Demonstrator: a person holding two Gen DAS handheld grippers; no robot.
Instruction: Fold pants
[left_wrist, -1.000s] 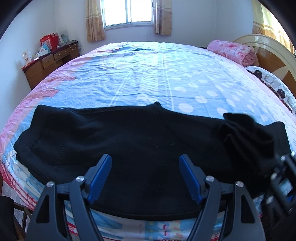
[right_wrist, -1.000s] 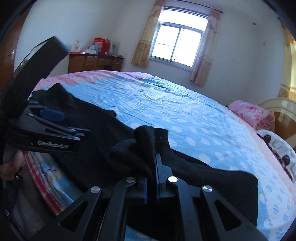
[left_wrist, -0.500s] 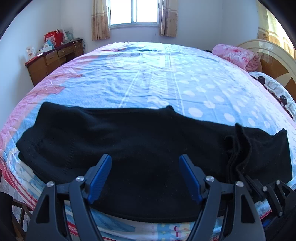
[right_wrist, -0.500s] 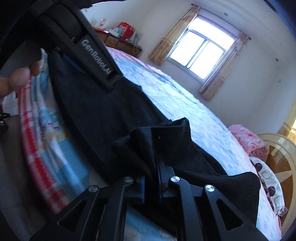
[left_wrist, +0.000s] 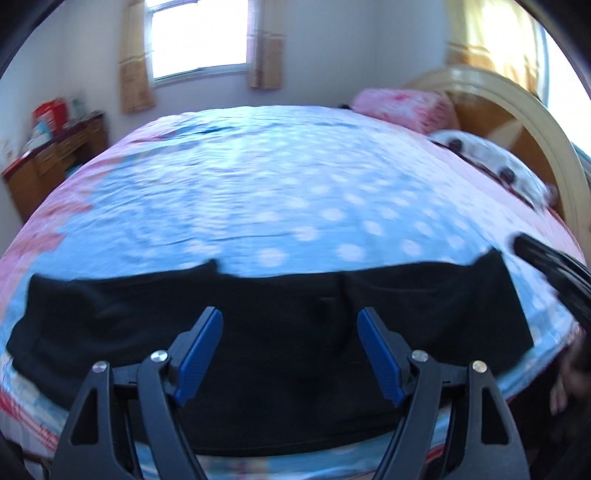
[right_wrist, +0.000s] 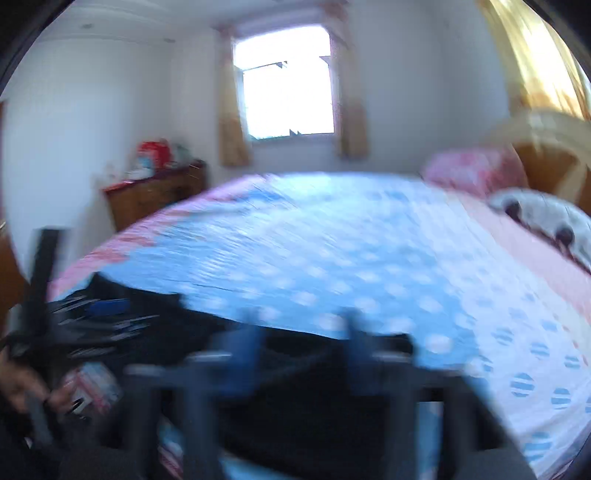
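Bed (left_wrist: 295, 192) carries black pants (left_wrist: 266, 332) laid across its near edge. Left gripper (left_wrist: 290, 350), fingers apart, hovers above them; right gripper (right_wrist: 299, 354), blurred, fingers seemingly apart. Best practice: grip an end and fold over squarely.

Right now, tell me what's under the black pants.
The pants lie flat on the blue dotted bedsheet, near the bed's front edge. Whatever lies beneath them is covered.
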